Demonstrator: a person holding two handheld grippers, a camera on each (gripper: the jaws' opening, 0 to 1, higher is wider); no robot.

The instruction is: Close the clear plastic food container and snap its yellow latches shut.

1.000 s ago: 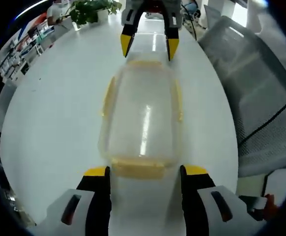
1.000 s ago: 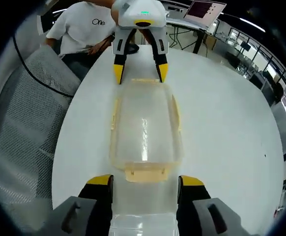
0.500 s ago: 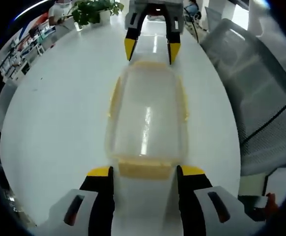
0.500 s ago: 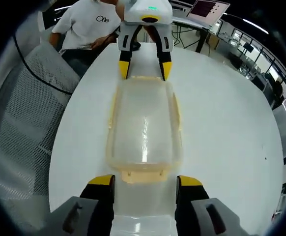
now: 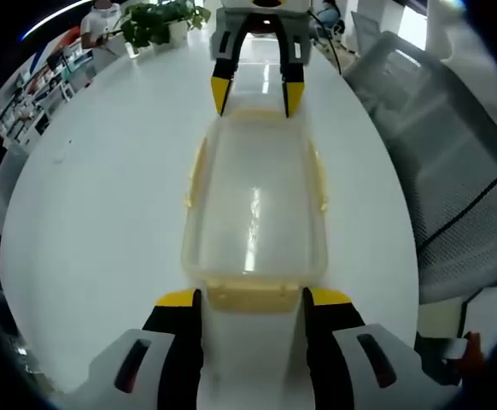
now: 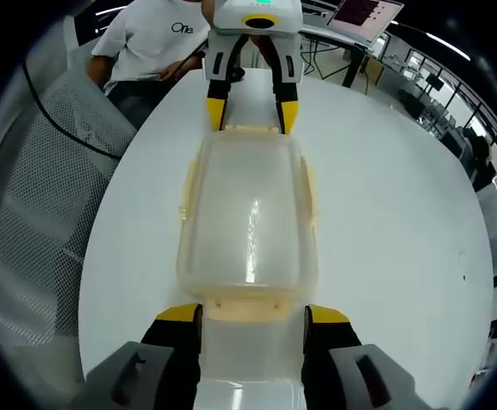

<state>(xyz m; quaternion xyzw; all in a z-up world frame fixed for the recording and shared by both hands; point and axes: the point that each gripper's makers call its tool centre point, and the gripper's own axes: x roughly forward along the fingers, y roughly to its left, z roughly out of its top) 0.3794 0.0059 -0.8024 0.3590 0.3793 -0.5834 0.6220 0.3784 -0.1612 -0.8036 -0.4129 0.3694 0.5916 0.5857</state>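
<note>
Left gripper [image 5: 253, 296]: jaws spread apart, one on each side of the near end latch [image 5: 253, 295] of the container [image 5: 255, 205]; contact with the latch cannot be judged. Right gripper [image 6: 253, 313]: jaws likewise parted, flanking the opposite end latch [image 6: 250, 306]. Nothing is clamped by either claw.

The container, clear with yellow trim, is laid flat on the white table [image 5: 103, 213], lid on, lengthwise between the two grippers. Yellow side latches [image 5: 195, 175] are seen along both long edges; whether they are snapped down cannot be told.

Each gripper is seen from the other's camera at the container's far end, jaws parted astride that end.

Left gripper view only: a potted plant [image 5: 159, 19] beyond the container, at the table's far edge, and shelving far left. A grey mesh chair [image 5: 441, 162] is beside the table.

Right gripper view only: a seated person in a white T-shirt [image 6: 150, 38] beyond the container; chest print read as "One", partly cut off. A monitor [image 6: 368, 13] is noted behind; its screen is unreadable.
</note>
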